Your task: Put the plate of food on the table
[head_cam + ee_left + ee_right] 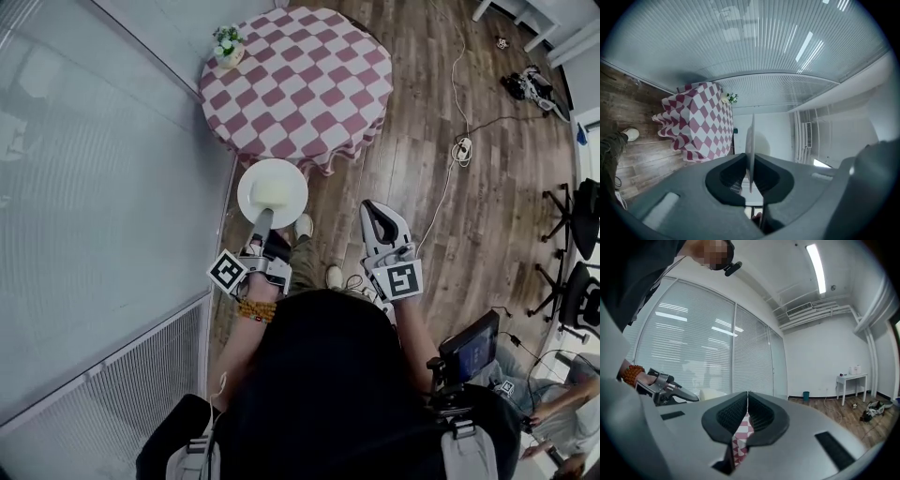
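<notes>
A white plate point(272, 190) carrying a pale lump of food point(272, 194) hangs over the wooden floor, just short of the near edge of a round table point(298, 80) with a red-and-white checked cloth. My left gripper point(262, 217) is shut on the plate's near rim. In the left gripper view the plate point(750, 140) shows edge-on, pinched between the jaws, with the table point(698, 122) to the left. My right gripper point(376, 217) is shut with nothing in it, to the right of the plate. Its own view shows my right gripper point(747, 399) with jaws touching.
A small pot of white flowers point(227, 44) stands at the table's far left edge. Glass walls with blinds point(84, 187) run along the left. Cables and a power strip point(462, 148) lie on the floor to the right, with office chairs point(574, 244) beyond. A white side table point(853, 383) stands far off.
</notes>
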Available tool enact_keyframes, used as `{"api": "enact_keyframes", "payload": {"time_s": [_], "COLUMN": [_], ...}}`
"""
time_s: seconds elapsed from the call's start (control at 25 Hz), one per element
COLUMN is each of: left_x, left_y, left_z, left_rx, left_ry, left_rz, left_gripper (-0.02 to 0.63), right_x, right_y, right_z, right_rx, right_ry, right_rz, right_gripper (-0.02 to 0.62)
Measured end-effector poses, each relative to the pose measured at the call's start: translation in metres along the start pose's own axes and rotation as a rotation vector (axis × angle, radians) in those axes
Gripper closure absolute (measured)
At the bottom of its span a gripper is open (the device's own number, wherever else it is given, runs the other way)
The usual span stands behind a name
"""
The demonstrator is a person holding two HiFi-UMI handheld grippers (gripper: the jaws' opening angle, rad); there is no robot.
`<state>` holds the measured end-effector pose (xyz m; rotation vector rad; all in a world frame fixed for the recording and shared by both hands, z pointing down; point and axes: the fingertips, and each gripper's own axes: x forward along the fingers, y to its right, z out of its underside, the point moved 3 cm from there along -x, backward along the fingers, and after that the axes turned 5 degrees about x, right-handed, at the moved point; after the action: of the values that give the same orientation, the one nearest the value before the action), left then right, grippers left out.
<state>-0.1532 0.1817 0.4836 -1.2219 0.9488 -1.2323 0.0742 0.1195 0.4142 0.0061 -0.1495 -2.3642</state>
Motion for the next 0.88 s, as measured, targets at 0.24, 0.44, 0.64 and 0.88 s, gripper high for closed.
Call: {"api": "enact_keyframes", "payload": {"time_s": [0.24, 0.44, 0.64, 0.88], "left_x": [0.054, 0.095, 0.115, 0.123], "left_y": [-0.003, -0.009, -0.015, -0.029], "left_z": [-0.044, -0.087, -0.130, -0.167], "left_rx": [-0.024, 0.012, -0.019, -0.094], "left_ry": [-0.061, -0.103, -0.095, -0.046], "left_rz": [0.017, 0.037, 0.078, 0.059], "left_gripper": [0.584, 0.584, 0.584, 0.584], "right_x": [0.044, 0.091, 0.140, 0.187], "right_y": [0.011, 0.017, 0.009, 0.001], "right_z": [-0.009, -0.010, -0.006, -0.006], "right_rx": [-0.026, -0.025, -0.043, -0.050], "right_ry": [-0.049, -0.092, -0.127, -0.131], "right_rz": [0.080, 0.134, 0.106, 0.069], "right_gripper": [0.583, 0.583, 0.583, 0.583]}}
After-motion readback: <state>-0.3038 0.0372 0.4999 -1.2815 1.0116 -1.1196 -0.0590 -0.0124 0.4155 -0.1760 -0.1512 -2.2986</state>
